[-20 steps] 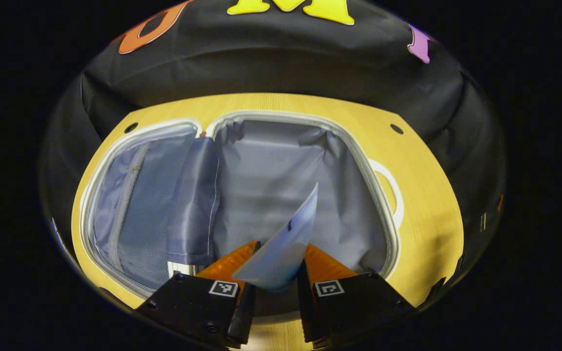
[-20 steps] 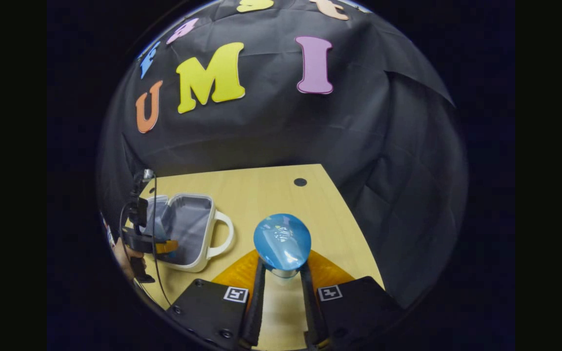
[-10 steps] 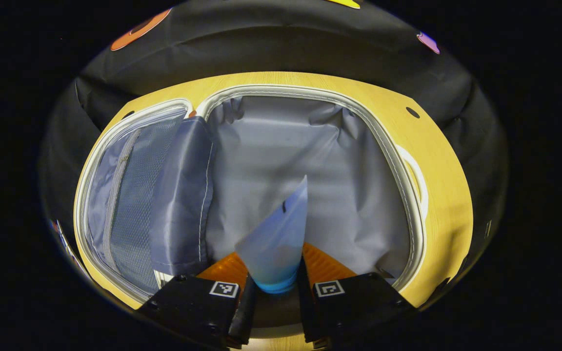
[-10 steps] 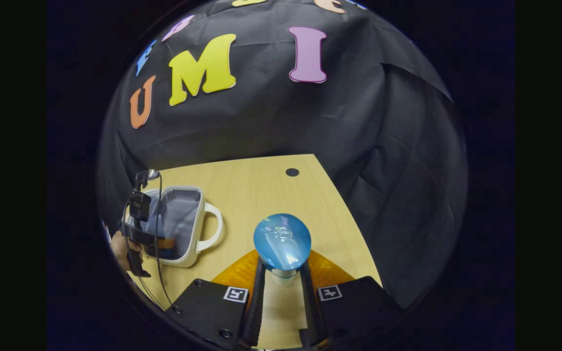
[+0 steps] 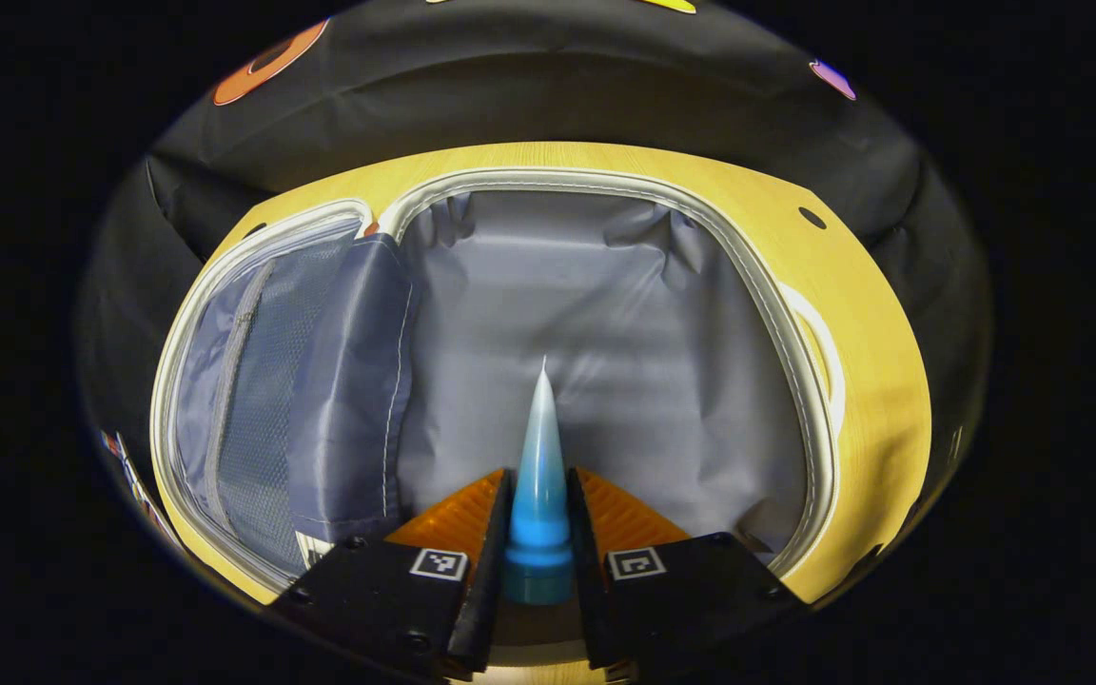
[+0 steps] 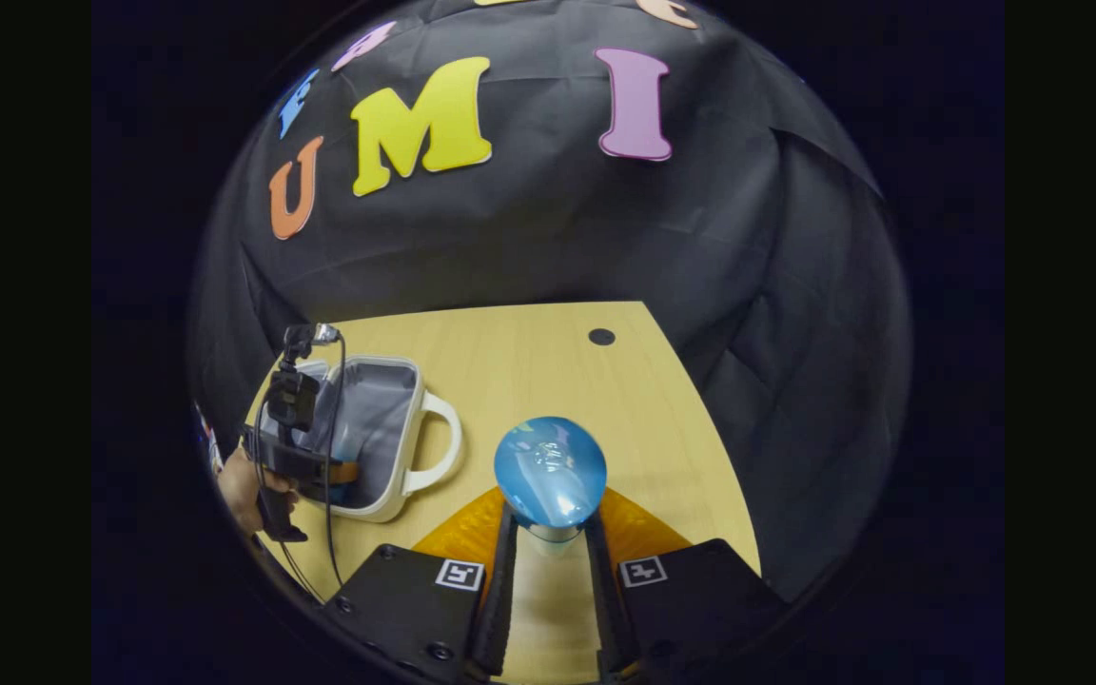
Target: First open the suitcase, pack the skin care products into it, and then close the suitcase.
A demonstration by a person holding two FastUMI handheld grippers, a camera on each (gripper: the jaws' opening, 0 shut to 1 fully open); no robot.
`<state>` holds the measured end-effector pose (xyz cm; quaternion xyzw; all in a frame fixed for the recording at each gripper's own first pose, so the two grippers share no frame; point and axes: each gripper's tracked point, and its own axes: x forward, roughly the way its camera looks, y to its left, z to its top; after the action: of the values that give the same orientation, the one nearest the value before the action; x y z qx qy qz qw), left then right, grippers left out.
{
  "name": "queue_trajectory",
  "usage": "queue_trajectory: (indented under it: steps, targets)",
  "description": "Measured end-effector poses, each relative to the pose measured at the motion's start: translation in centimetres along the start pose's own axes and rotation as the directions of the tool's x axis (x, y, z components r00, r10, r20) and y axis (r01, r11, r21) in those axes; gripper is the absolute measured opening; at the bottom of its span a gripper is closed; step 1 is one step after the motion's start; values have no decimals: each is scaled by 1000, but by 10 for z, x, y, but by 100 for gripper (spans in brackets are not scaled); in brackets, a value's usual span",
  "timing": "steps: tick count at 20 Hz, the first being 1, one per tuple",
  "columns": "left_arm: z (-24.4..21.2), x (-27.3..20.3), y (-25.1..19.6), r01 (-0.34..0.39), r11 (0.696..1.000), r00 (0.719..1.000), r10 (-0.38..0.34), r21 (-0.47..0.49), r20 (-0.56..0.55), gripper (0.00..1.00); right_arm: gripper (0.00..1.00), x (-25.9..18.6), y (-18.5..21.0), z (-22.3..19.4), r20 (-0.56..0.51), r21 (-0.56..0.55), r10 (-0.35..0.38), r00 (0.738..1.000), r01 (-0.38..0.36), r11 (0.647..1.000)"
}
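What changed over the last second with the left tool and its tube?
The left tool dropped closer over the open suitcase, and its blue tube turned from broadside to edge-on. The right tool kept its grip on the blue bottle above the table.

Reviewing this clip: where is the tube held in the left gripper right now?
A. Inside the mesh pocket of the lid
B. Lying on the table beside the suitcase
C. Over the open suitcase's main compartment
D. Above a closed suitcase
C: in the left gripper view the left gripper is shut on the tube, which points over the grey lining of the open suitcase, right of the mesh pocket.
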<state>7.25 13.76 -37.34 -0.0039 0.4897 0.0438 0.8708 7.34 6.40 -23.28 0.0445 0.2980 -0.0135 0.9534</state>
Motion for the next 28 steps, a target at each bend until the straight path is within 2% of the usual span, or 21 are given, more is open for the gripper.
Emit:
queue_trajectory:
  steps: [1,4,7,9,13,19,20,21,24,26,27,28]
  targets:
    - [3,-2,-1,-3,1000,1000,3,-7,19,45,35,1,6,3,2,-8,13,1000,-13,1000]
    - [19,-27,-8,25,1000,994,-25,4,110,83,35,7,29,14,10,-46,51,999,-51,998]
    - [46,-78,-4,4,999,959,-14,38,282,86,35,15,62,30,24,-81,105,994,-103,991]
    - [62,-120,6,-15,999,910,-4,44,415,89,35,26,89,40,26,-109,153,988,-150,983]
    - [76,-203,34,-51,998,785,11,47,619,93,33,55,140,41,-7,-130,205,979,-204,970]
    - [76,-283,77,21,1000,606,5,-22,795,97,35,83,217,3,-121,-215,261,958,-283,935]
    - [76,-288,81,40,999,579,-7,-19,815,92,35,88,228,-6,-144,-224,265,953,-292,930]
    - [70,-288,89,37,999,576,-7,-18,818,97,35,93,238,-17,-175,-232,267,948,-303,924]
    - [53,-284,123,-13,998,596,63,-69,801,97,35,99,256,-52,-282,-215,255,925,-320,923]
    - [49,-286,140,-23,994,590,96,-102,801,97,35,101,264,-67,-336,-191,248,909,-324,927]
    - [47,-282,149,-23,993,595,109,-119,796,97,35,106,266,-63,-310,-198,245,919,-315,928]
    - [42,-278,155,-23,991,607,121,-135,785,97,36,110,269,-62,-326,-211,230,917,-308,928]
